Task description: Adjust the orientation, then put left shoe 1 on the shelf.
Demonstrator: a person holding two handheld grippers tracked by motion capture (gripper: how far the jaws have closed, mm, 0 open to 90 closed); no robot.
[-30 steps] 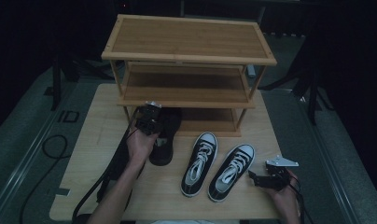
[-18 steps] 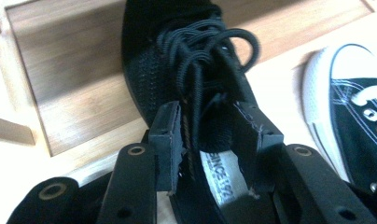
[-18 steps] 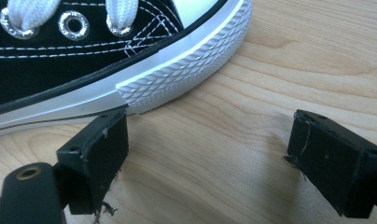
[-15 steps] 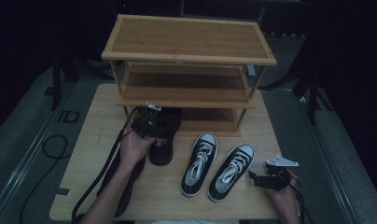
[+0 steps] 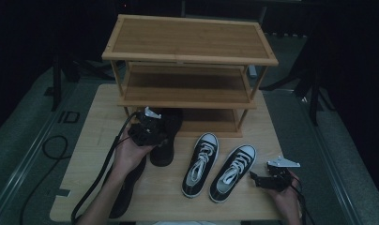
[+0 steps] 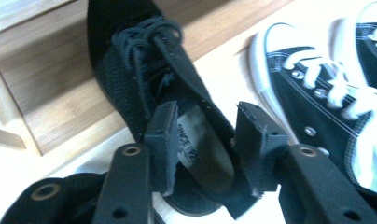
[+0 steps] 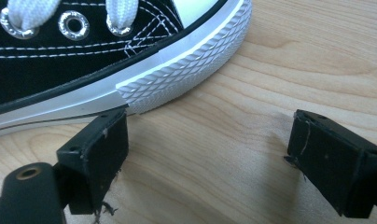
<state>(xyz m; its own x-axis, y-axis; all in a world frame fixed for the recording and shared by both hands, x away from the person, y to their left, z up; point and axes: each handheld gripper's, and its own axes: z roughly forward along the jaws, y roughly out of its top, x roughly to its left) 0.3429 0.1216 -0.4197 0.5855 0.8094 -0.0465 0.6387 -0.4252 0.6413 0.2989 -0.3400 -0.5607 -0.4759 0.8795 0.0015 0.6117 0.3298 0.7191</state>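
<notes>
Left tongs (image 5: pixel 152 125) just opened, jaws apart above black shoe (image 5: pixel 165 136), nothing pinched. Shoe lies on desk (image 5: pixel 91 140), toe under bottom shelf of wooden rack (image 5: pixel 187 61), left of sneaker pair (image 5: pixel 218 164). Right tongs (image 5: pixel 258 178) apart, empty, low over desk at near right, just beside right sneaker's (image 7: pixel 130 60) sole.

Dim, murky high view with a black surround; both gripper views brighter, slightly soft close up.
</notes>
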